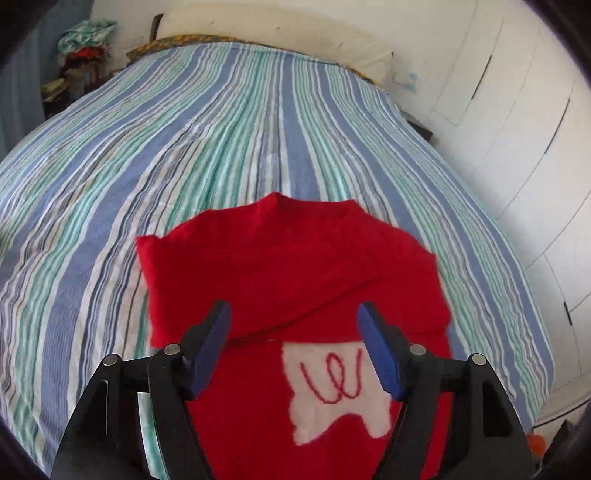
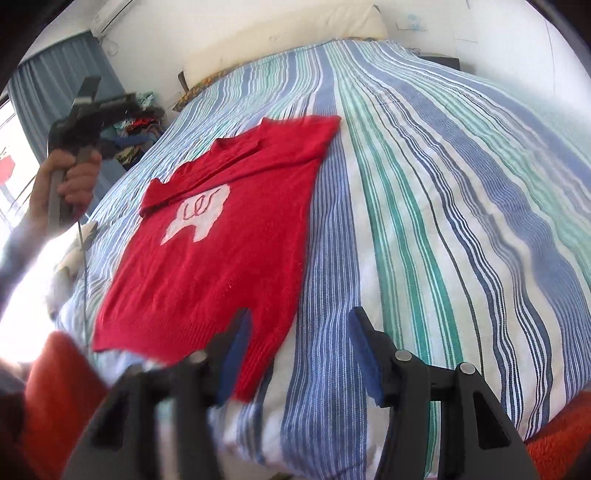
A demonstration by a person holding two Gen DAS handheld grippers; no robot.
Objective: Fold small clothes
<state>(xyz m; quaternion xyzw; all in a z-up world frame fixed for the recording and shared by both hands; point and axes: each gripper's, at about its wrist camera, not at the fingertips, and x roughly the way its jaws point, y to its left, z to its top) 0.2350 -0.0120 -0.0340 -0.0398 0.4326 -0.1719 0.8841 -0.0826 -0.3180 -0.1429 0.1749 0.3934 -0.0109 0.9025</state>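
Observation:
A small red knitted sweater (image 1: 295,266) with a white patch and a red squiggle lies flat on the striped bedspread (image 1: 184,147). A sleeve is folded across its chest. My left gripper (image 1: 292,310) hovers above the sweater's middle, open, with nothing between its blue pads. In the right wrist view the sweater (image 2: 221,240) stretches away from me, hem nearest. My right gripper (image 2: 300,314) stands open just over the hem's right corner, holding nothing. A hand (image 2: 70,177) holds the left gripper's handle raised at the far left.
A cream pillow (image 1: 280,33) lies at the head of the bed. A pile of clothes (image 1: 85,48) sits beyond the bed's far left corner. White wardrobe doors (image 1: 517,129) run along the right. Orange fabric (image 2: 55,398) shows at the near edge, and a blue curtain (image 2: 55,74) hangs at the left.

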